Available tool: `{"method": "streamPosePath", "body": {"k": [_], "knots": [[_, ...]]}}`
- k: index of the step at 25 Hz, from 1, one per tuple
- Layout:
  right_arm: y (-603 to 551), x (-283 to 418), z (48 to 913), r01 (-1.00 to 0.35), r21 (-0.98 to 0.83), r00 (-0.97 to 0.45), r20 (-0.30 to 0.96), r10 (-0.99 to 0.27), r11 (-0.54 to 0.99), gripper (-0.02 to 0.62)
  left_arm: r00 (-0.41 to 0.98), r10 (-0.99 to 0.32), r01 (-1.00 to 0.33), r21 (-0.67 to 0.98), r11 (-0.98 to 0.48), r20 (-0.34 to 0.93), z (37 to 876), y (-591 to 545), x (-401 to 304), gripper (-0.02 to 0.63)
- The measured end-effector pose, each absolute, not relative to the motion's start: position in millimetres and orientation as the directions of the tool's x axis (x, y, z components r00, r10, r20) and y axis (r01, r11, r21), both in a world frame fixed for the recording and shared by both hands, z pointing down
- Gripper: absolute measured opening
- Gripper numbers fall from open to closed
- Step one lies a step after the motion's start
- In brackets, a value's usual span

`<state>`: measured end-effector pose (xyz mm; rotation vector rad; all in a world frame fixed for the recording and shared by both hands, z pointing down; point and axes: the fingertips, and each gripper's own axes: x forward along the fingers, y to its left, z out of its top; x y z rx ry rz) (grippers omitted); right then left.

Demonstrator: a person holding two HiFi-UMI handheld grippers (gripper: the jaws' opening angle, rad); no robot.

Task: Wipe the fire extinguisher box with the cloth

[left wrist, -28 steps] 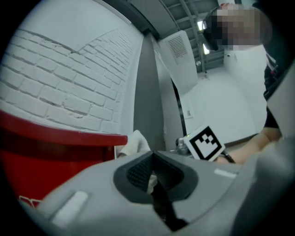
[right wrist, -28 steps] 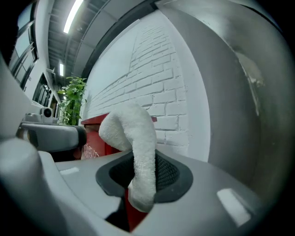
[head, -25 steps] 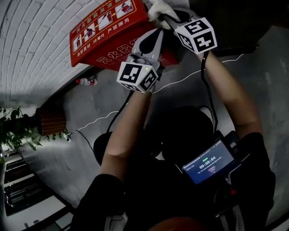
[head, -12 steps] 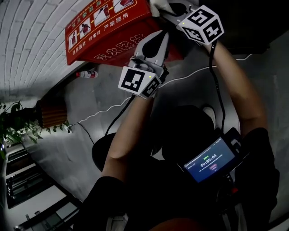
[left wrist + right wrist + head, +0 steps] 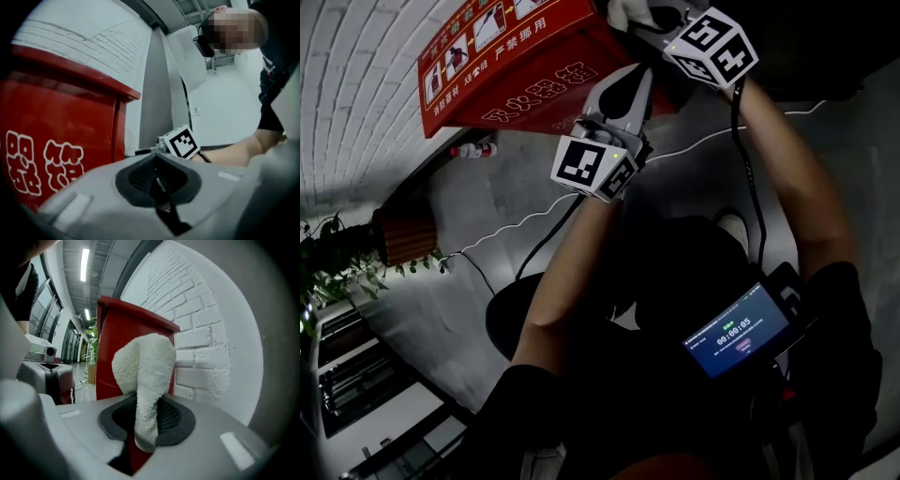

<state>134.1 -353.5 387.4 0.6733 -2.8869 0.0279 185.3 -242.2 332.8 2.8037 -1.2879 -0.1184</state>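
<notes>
Against the white brick wall (image 5: 201,333) sits the red metal fire extinguisher box (image 5: 525,66); right gripper (image 5: 145,408) pinches a fluffy white cloth (image 5: 143,371) by its edge, left gripper (image 5: 157,176) closed, empty, beside its front.

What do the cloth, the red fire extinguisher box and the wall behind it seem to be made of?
The cloth looks like white terry fabric: fuzzy looped pile, soft fold. The fire extinguisher box is probably painted sheet metal: smooth red sheen, crisp folded edges, though plastic is possible. The wall is brick painted matte white; mortar joints show.
</notes>
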Motion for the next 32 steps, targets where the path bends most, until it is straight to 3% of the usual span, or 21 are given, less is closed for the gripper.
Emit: {"method": "streamPosePath", "body": {"k": [32], "knots": [[-334.9, 146.1, 616.8, -0.484, -0.184, -0.831, 0.403, -0.383, 0.856, 0.084, 0.611, -0.765, -0.792, 0.175, -0.585, 0.203, 515.0, -249.3, 171.3, 0.000]]}}
